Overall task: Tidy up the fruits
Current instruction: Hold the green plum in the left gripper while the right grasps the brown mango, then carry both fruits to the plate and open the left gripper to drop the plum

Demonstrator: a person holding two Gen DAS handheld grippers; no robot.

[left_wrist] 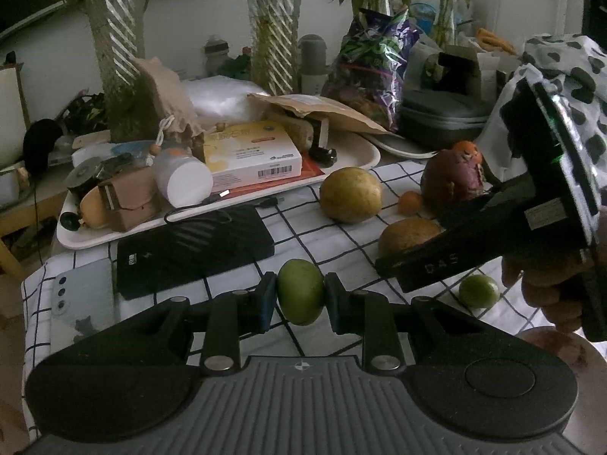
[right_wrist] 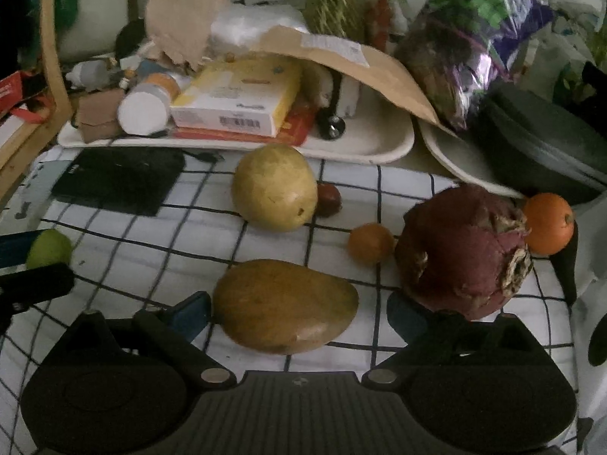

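Note:
My left gripper (left_wrist: pixel 300 292) is shut on a small green fruit (left_wrist: pixel 300 291), held above the checked cloth; the same fruit (right_wrist: pixel 49 247) shows at the left edge of the right wrist view. My right gripper (right_wrist: pixel 299 313) stands open around a brownish mango (right_wrist: pixel 284 305) lying on the cloth; its pads do not press on the fruit. A dark red dragon fruit (right_wrist: pixel 464 252) sits right of the mango, with an orange (right_wrist: pixel 550 223) behind it. A small orange fruit (right_wrist: pixel 370 243), a yellow pear-like fruit (right_wrist: pixel 274 186) and a small dark red fruit (right_wrist: pixel 328 199) lie further back. A second green fruit (left_wrist: pixel 478 291) lies under the right gripper's body.
A cream tray (right_wrist: pixel 379 144) crowded with boxes, a white bottle (right_wrist: pixel 146 108) and paper bags stands behind the fruit. A black flat device (left_wrist: pixel 193 248) and a phone (left_wrist: pixel 83 295) lie at left. A grey case (right_wrist: pixel 542 151) and a foil bag (right_wrist: pixel 485 38) stand at back right.

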